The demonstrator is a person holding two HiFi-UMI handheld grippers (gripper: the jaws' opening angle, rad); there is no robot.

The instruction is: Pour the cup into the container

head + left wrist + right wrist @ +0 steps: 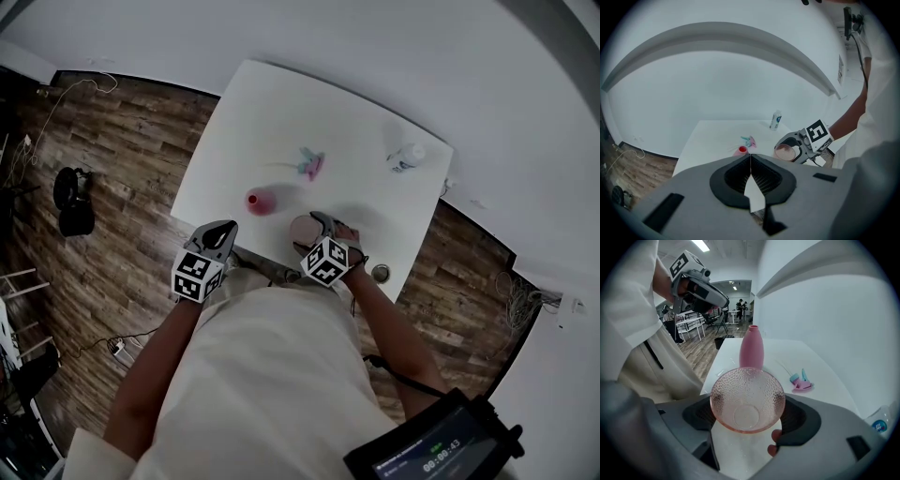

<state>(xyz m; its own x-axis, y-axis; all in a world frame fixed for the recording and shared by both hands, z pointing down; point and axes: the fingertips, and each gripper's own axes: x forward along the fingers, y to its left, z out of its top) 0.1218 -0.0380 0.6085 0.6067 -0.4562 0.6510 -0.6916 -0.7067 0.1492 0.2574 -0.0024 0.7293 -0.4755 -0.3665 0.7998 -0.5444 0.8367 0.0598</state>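
A pink dimpled glass cup (pixel 746 399) sits between the jaws of my right gripper (pixel 749 411), which is shut on it. The cup's mouth is tipped toward the camera, and it looks empty. In the head view the cup (pixel 302 228) and right gripper (pixel 315 229) are over the table's near edge. The container, a pink narrow-necked bottle (pixel 261 201) (pixel 752 348), stands upright just left of the cup. My left gripper (pixel 223 228) (pixel 750 157) hovers at the near edge, left of the bottle, shut on nothing.
On the white table (pixel 281 112), a small pink-and-teal object (pixel 310 165) lies mid-table. A white bottle with a blue label (pixel 405 157) stands at the far right corner. Wooden floor surrounds the table, and a white wall runs behind it.
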